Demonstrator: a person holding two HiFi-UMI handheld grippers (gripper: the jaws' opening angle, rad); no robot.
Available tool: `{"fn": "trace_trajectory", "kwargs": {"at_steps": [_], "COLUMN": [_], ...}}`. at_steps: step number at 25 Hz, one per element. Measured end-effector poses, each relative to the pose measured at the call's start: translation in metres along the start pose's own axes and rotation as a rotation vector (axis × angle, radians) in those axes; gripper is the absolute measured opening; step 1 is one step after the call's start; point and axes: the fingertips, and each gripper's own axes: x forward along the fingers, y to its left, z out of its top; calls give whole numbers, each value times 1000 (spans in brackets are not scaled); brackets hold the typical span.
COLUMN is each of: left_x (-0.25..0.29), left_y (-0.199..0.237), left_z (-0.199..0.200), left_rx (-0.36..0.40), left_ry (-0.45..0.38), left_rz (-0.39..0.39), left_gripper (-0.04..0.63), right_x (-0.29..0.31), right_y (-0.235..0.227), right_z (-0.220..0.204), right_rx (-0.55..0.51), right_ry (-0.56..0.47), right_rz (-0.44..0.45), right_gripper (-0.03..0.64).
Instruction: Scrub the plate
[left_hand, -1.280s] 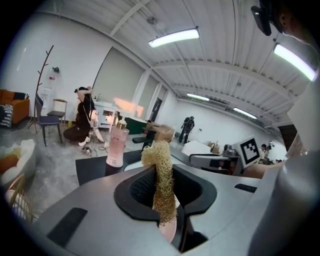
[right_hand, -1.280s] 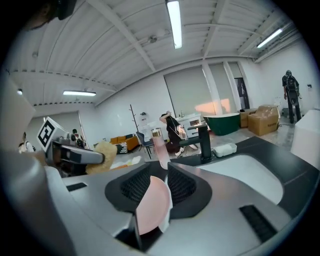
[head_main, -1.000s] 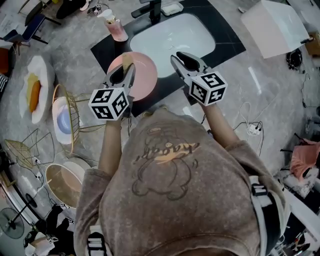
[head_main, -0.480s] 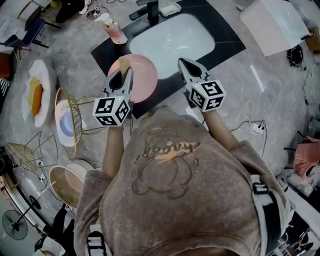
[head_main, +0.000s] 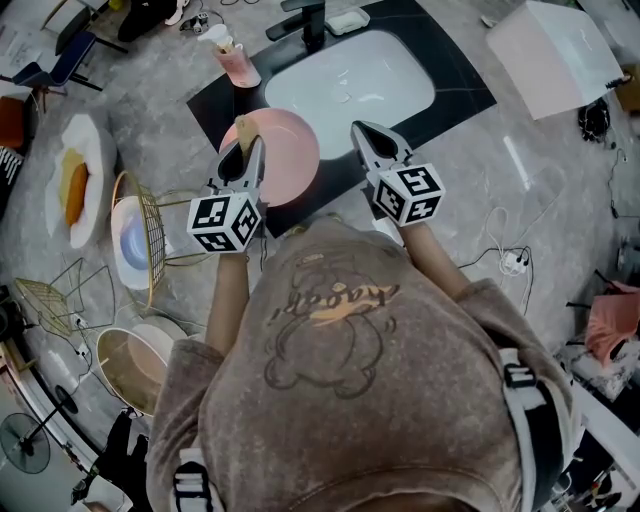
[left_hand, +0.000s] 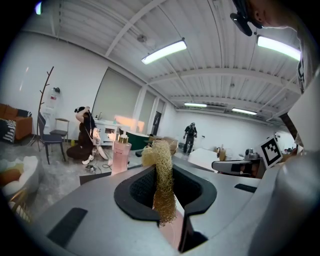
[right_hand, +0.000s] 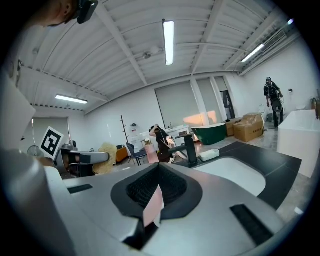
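Pink plate (head_main: 288, 150) lying on the dark mat (head_main: 460, 95) before the sink (head_main: 350, 80), the left gripper (head_main: 245, 150) over its near rim pinching a loofah scrubber (left_hand: 161, 180), the right gripper (head_main: 360, 135) just beside it (jaws pressed together).

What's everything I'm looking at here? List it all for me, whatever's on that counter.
plate: 1, pink, on the dark counter, centre
scrubber: 1, straw-coloured, clamped in the left gripper
sink: 1, white, top centre
tap: 1, black, behind the sink
bottle: 1, pink, left of the sink
rack: 1, gold wire, far left, holding a white dish
box: 1, pale, top right
left gripper: 1, grey, shut on the scrubber
right gripper: 1, grey, shut, right of the plate
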Motion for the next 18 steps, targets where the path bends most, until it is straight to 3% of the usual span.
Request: {"fn": "trace_trajectory", "kwargs": {"at_steps": [18], "left_x": [-2], "left_y": [-3], "left_z": [-4], "left_rx": [-15], "left_ry": [7], "left_rz": [10], "left_gripper": [77], "right_x": [0], "right_y": [0], "right_z": [-3], "right_rx": [12], "right_ry": [14], "right_rz": [-2], "right_gripper": [0]}}
